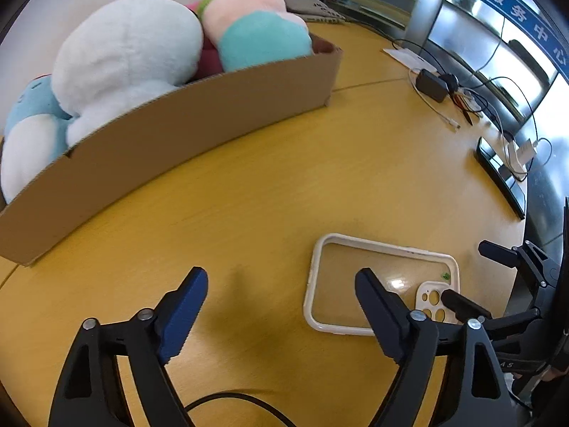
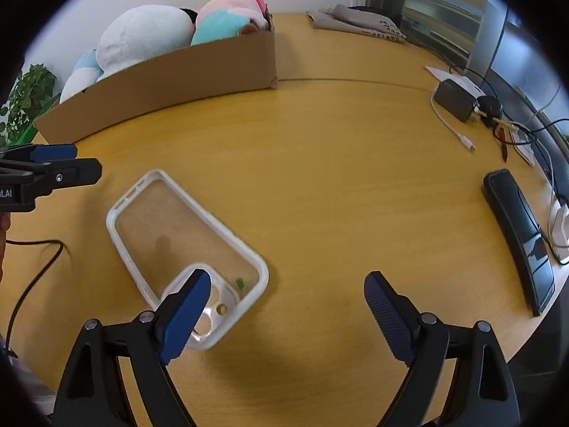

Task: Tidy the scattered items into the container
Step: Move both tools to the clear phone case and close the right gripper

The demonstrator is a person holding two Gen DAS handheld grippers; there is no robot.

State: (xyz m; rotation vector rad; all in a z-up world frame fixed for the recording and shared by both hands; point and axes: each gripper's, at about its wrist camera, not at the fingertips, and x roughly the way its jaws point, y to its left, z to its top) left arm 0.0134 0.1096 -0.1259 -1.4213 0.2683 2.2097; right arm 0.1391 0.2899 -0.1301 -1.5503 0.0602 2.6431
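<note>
Both tools match: the left tool [image 1: 281, 302] and right tool [image 2: 288, 306] show black triangular arms with silver screws. Ribbed blue pads [image 2: 185, 316] tip each finger. A black cable [image 1: 234, 405] trails near the left one.

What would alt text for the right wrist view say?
A clear phone case with a white rim lies flat on a wooden table, under the open right gripper, which holds nothing. Behind stands a cardboard box of plush toys.
</note>
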